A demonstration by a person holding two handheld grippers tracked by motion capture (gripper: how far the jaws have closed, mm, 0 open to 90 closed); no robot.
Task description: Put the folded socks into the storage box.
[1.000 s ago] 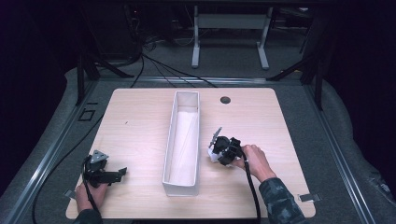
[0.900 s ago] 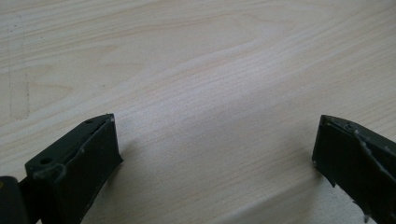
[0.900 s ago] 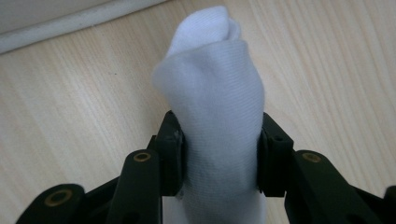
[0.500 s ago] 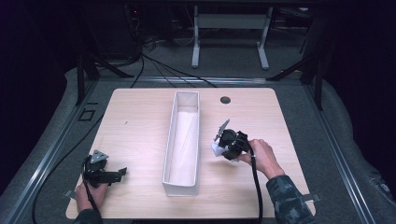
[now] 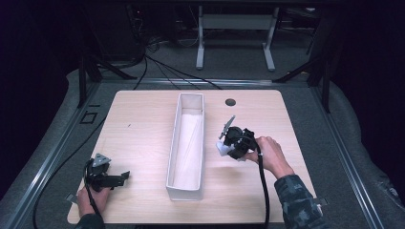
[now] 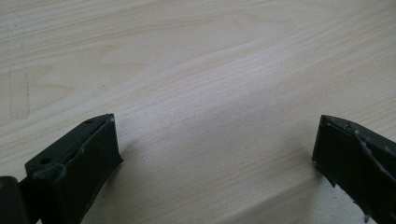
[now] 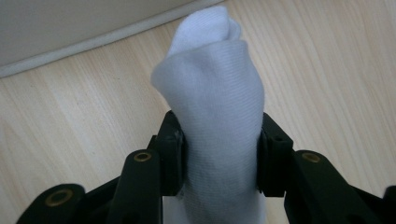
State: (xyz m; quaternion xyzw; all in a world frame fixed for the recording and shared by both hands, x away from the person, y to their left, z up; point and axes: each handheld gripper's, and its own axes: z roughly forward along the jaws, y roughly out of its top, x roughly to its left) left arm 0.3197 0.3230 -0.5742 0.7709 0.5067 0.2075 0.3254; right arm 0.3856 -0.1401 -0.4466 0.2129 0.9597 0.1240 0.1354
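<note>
In the high view, a light wooden table (image 5: 143,129) carries a long, narrow white box (image 5: 186,143) that runs from the far side toward the person, open at the top. Its pale inside looks empty. The right gripper (image 5: 225,145) is held in the person's right hand (image 5: 268,155), just to the right of the box, and points toward its long wall. A small white bundle, the rolled white sock (image 5: 223,150), sits at the gripper's front end between it and the box wall, apart from the box. The left gripper (image 5: 125,176) is low at the near left corner of the table in the person's left hand (image 5: 86,200), well apart from the box and the sock. A small dark round hole (image 5: 230,102) marks the far part of the tabletop.

In the left gripper view, two black jaws stand wide apart, with bare wood grain between them and no object there.

In the right gripper view, the sock (image 7: 212,107) is a rolled piece of fine white knit, rounded at the top with a fold tucked over its far end. The two black jaws press against its sides, one left and one right, so the gripper is clamped on it, and the bundle rises past the jaw tips. Behind it lies the wooden tabletop, and the white wall of the box (image 7: 70,28) crosses the upper left.
</note>
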